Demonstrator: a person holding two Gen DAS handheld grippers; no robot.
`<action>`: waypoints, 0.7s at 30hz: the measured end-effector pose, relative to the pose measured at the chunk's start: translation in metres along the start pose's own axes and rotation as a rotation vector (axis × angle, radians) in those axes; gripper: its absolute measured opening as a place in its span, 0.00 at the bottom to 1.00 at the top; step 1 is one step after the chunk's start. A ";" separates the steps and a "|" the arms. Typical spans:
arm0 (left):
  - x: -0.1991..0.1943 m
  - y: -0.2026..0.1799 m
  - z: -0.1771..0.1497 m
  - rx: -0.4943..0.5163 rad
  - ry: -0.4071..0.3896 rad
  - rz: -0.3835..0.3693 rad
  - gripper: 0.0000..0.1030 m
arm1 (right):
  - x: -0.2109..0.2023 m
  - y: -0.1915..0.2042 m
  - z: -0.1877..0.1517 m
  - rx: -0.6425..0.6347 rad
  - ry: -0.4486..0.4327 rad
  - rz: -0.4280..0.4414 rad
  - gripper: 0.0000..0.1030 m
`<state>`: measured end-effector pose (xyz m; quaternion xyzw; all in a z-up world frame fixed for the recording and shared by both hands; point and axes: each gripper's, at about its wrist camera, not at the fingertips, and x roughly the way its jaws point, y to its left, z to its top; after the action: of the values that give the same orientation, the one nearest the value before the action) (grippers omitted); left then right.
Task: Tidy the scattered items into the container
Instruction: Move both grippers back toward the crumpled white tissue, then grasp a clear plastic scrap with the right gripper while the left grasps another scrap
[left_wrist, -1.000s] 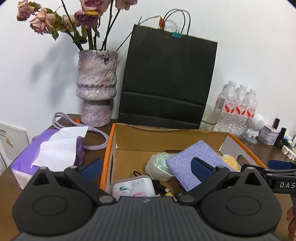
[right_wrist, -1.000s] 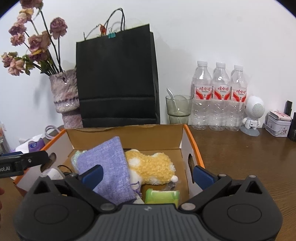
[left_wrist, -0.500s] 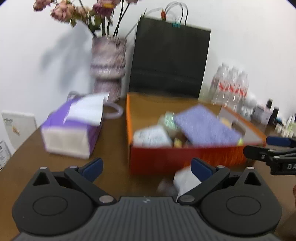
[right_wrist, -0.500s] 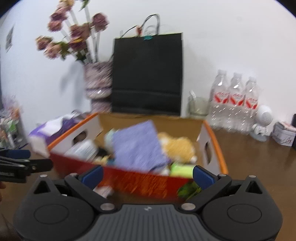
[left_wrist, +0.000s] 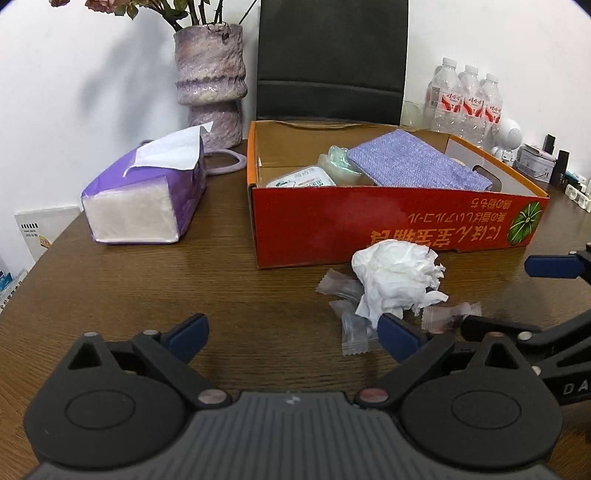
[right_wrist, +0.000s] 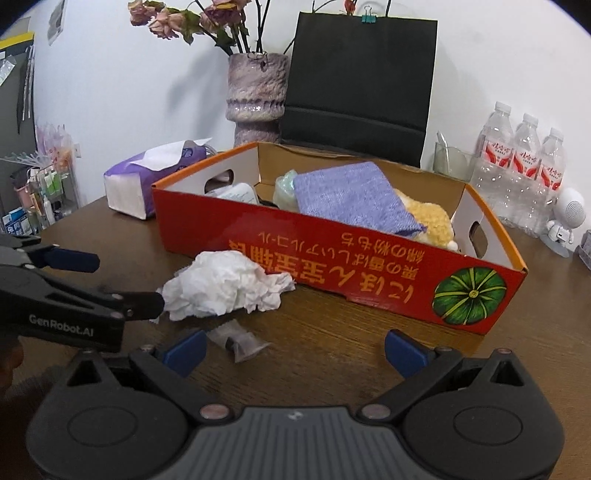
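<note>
Inside the red cardboard box (left_wrist: 388, 225) most of the tidying looks done: a purple cloth (left_wrist: 417, 164) lies on top, with a white wipes pack (left_wrist: 301, 181) and a pale green bundle (left_wrist: 338, 160) left of it, and the right wrist view shows a yellow plush toy (right_wrist: 424, 218) under the cloth's right end.

What is left lies on the table (left_wrist: 147, 288) just in front of the box's long red wall: a crumpled white tissue (left_wrist: 395, 280), close against that wall, and several clear-wrapped candies (left_wrist: 352, 326) around the tissue's near side, 1 of them (right_wrist: 240, 341) showing in the right wrist view. I count about 4, though the tissue may hide more.

The left tongs (left_wrist: 291, 330) stand wide with their jaws closing, holding nothing; the right-hand finger sits just beside the tissue's near edge. The right tongs (right_wrist: 293, 350) are spread wide and empty, a candy just inside the left-hand finger.

The purple tissue pack (left_wrist: 144, 195), left of the box, looks like furniture of the table, not clutter.
</note>
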<state>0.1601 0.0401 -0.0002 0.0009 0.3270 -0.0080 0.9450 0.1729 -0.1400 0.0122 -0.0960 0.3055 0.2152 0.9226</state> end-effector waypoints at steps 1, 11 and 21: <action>0.000 0.000 0.000 0.001 0.001 0.000 0.88 | 0.001 0.001 0.000 -0.002 0.003 -0.001 0.98; 0.008 -0.007 0.002 0.008 0.024 -0.026 0.71 | 0.013 0.012 0.002 -0.027 0.016 0.025 0.77; 0.013 -0.008 0.008 -0.013 0.007 -0.026 0.31 | 0.013 0.010 0.001 0.001 0.028 0.092 0.43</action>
<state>0.1745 0.0314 -0.0018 -0.0093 0.3304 -0.0181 0.9436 0.1784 -0.1262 0.0043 -0.0842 0.3225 0.2560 0.9074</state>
